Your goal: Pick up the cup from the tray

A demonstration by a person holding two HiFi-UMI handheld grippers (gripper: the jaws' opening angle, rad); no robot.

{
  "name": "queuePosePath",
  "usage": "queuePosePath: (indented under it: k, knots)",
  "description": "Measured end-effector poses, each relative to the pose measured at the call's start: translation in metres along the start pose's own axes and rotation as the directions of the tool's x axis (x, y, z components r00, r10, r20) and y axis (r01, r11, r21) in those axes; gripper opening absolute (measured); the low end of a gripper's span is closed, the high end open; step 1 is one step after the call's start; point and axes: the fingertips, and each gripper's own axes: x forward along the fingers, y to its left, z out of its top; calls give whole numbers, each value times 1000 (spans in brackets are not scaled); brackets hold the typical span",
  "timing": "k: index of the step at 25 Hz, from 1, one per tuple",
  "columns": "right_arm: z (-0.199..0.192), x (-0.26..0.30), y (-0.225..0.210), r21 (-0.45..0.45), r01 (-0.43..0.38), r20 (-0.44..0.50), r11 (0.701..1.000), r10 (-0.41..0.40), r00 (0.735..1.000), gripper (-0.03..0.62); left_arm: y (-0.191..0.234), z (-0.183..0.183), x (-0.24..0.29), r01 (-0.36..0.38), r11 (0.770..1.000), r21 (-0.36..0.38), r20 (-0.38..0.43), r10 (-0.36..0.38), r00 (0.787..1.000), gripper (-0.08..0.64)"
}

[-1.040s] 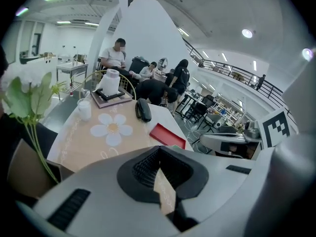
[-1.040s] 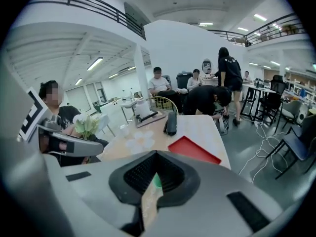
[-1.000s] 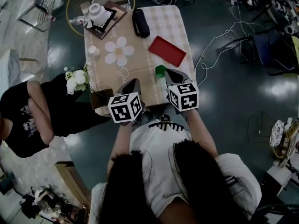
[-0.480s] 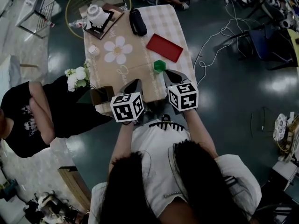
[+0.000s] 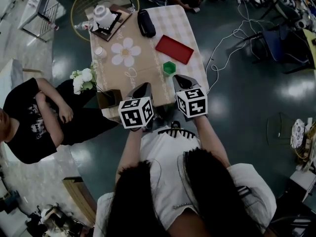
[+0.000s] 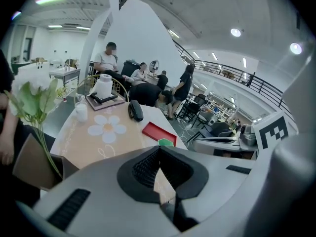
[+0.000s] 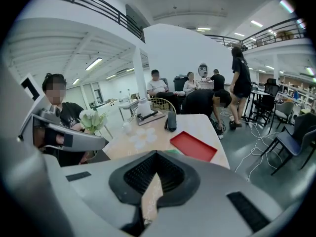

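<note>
A small green cup [image 5: 169, 68] stands on the brown cloth of the table [image 5: 148, 78], just on the near side of a flat red tray [image 5: 174, 49] and not on it. The left gripper view shows this cup [image 6: 166, 142] and the red tray [image 6: 159, 132] past the jaws. My left gripper [image 5: 144, 86] hangs over the table's near edge, its jaws shut and empty [image 6: 159, 148]. My right gripper [image 5: 178, 78] is shut too, empty, a little nearer than the cup and to its right. The red tray [image 7: 193, 145] lies ahead of the right gripper [image 7: 157, 153].
At the far left corner a dark tray [image 5: 109, 19] carries a white pot [image 5: 102, 14]. A black case [image 5: 147, 23] and a small white cup [image 5: 99, 52] also sit on the table. White flowers [image 5: 81, 80] stand in a brown box [image 5: 108, 98] at the near left. A seated person [image 5: 34, 117] is close by.
The green cup, half hidden beside the right gripper's tip a second ago, now shows whole and a little apart from it. The seated person has shifted their arms. Both grippers stay shut.
</note>
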Motion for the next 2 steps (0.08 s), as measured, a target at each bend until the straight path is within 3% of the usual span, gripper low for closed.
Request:
queuePosePath:
  k: [2]
  knots:
    - [-1,-1,2,-1,2,-1,1000,-2,1000,9,-1,0,-2,8,1000,-4,5,-8,1000,8]
